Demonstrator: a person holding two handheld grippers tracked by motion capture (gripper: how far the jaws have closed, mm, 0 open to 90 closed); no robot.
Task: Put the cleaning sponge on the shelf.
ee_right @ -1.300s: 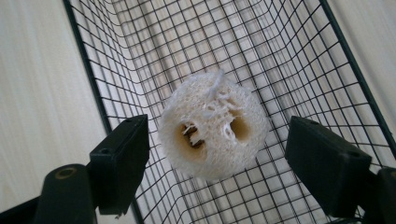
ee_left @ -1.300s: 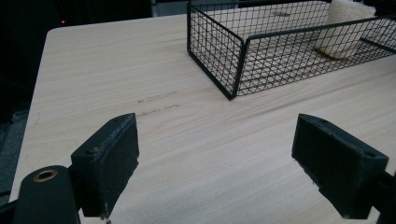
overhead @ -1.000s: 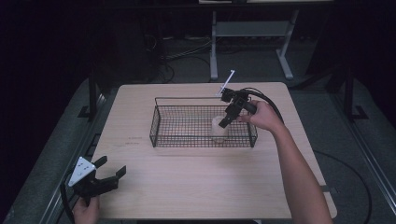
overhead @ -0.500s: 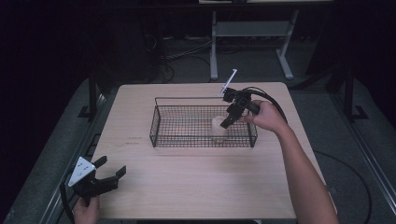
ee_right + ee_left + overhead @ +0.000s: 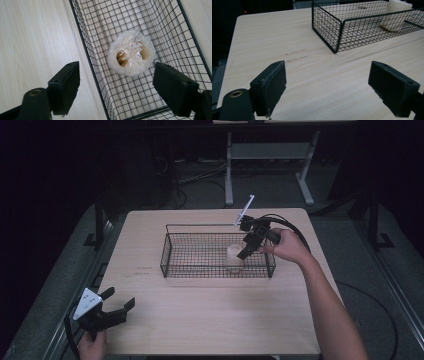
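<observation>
High view showed the right gripper (image 5: 248, 246) spread open above a pale fibrous loofah cylinder (image 5: 234, 258) standing in a black wire basket (image 5: 170, 254); the left gripper (image 5: 116, 306) hung released, empty.

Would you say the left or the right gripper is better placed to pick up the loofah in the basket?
Right. The right gripper hangs open above the loofah; the left gripper sits far from the basket.

The right gripper (image 5: 247, 247) has lifted slightly off the loofah (image 5: 234, 257) — jaws wide — toward the basket's (image 5: 167, 251) rim.
</observation>
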